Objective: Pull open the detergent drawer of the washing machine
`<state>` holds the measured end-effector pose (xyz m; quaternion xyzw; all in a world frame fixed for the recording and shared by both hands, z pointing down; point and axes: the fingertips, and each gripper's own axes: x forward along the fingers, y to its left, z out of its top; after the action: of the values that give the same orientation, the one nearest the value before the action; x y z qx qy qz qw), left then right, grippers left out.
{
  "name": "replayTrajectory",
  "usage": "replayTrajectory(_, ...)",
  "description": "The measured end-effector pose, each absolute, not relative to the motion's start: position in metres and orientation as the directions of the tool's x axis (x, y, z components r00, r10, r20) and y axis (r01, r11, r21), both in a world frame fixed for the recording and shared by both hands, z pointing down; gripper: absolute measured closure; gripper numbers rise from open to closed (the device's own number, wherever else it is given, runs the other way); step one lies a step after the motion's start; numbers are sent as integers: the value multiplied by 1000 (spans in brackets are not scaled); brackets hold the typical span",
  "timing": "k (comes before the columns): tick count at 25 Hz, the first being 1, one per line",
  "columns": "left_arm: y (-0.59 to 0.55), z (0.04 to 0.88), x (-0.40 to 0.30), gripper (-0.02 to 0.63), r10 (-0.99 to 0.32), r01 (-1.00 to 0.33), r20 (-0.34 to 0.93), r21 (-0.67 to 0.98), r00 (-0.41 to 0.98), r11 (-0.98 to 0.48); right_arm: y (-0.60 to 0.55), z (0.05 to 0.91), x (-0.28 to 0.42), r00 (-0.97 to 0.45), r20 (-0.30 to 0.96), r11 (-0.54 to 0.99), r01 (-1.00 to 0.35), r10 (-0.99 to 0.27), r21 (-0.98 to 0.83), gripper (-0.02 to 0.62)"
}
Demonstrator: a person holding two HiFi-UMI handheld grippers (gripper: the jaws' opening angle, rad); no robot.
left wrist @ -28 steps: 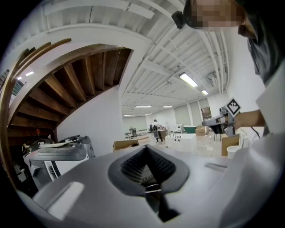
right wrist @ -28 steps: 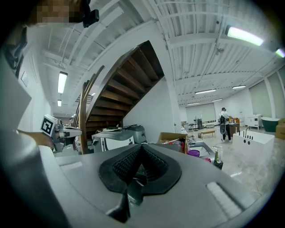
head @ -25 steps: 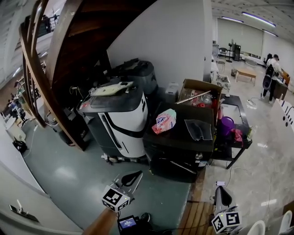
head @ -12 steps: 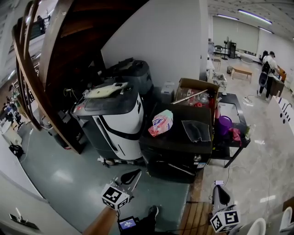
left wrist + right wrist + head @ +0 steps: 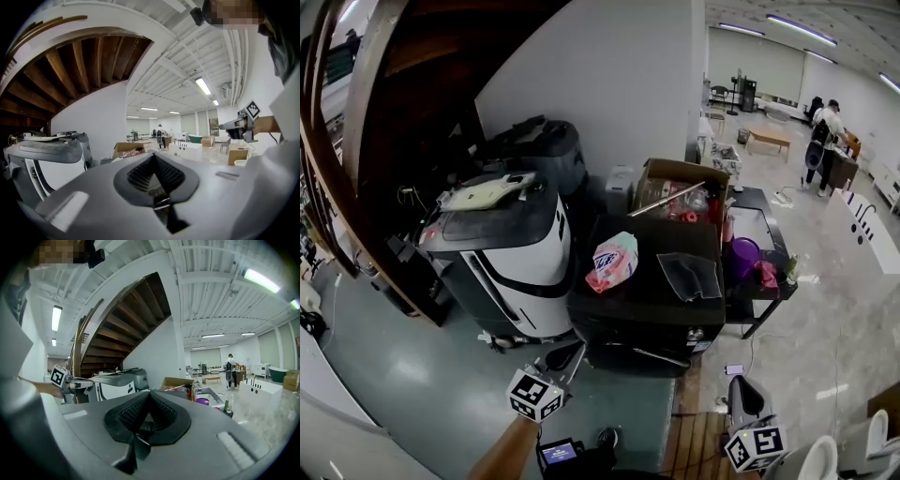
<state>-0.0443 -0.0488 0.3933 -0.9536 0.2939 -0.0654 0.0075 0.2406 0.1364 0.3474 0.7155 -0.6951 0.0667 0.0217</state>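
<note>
A black box-shaped machine [image 5: 642, 314] stands ahead with a pink detergent bag [image 5: 612, 262] and a dark tray [image 5: 689, 275] on its top. I cannot make out its drawer from here. Left of it stands a white and grey appliance [image 5: 502, 253] [image 5: 44, 161] [image 5: 115, 383]. My left gripper [image 5: 572, 354] [image 5: 153, 154] hovers over the green floor, short of both machines, shut and empty. Over the wooden strip at the lower right, my right gripper [image 5: 741, 389] [image 5: 149, 393] is shut too, with nothing in it. Each points roughly level towards the machines.
A cardboard box [image 5: 680, 183] of clutter sits behind the black machine. A low black table [image 5: 764, 281] with a purple tub [image 5: 742, 255] stands to its right. A wooden staircase [image 5: 384, 141] overhangs the left. A person [image 5: 821, 131] stands far back.
Both grippers have advanced towards the machines, the left one more and slightly lower. The black machine and the white appliance now look nearer and sit further left in the head view.
</note>
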Motion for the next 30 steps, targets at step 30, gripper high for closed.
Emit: replayTrajectory(30,-180,445,-61,551,-449,-462,133,85,883,-883,-1,352,208,125,149,-129,-991,-981,-18,595)
